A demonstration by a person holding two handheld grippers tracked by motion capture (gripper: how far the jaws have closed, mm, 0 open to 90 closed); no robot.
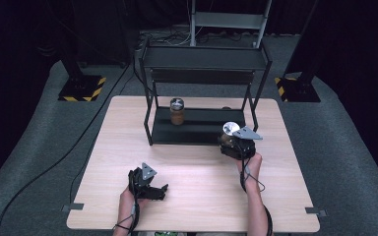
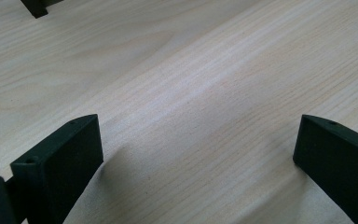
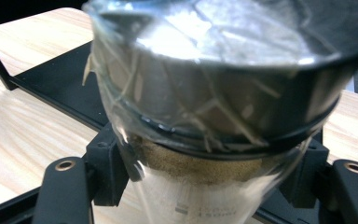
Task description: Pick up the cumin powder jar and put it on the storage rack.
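Here the right gripper (image 3: 205, 186) clamps a shrink-wrapped jar (image 3: 214, 93) of brown powder, its label print unreadable; the left gripper (image 2: 200, 154) stands apart over the table (image 2: 191, 70).

Right claw (image 1: 230, 136) grips silver-lidded jar (image 1: 231, 130) near rack (image 1: 204, 58); second jar (image 1: 177, 111) on lower shelf; left claw (image 1: 160, 189) on table (image 1: 202, 196).

A clear jar (image 3: 209, 140) with a dark lid under crinkled, shiny wrap sits clamped between the jaws of the right gripper (image 1: 236, 145), the pads pressing its sides just below the lid. It stands upright, filled with brown, grainy stuff up to the neck. Its silvery top (image 1: 230, 128) rises above the jaws, just in front of the black shelf's lower board.
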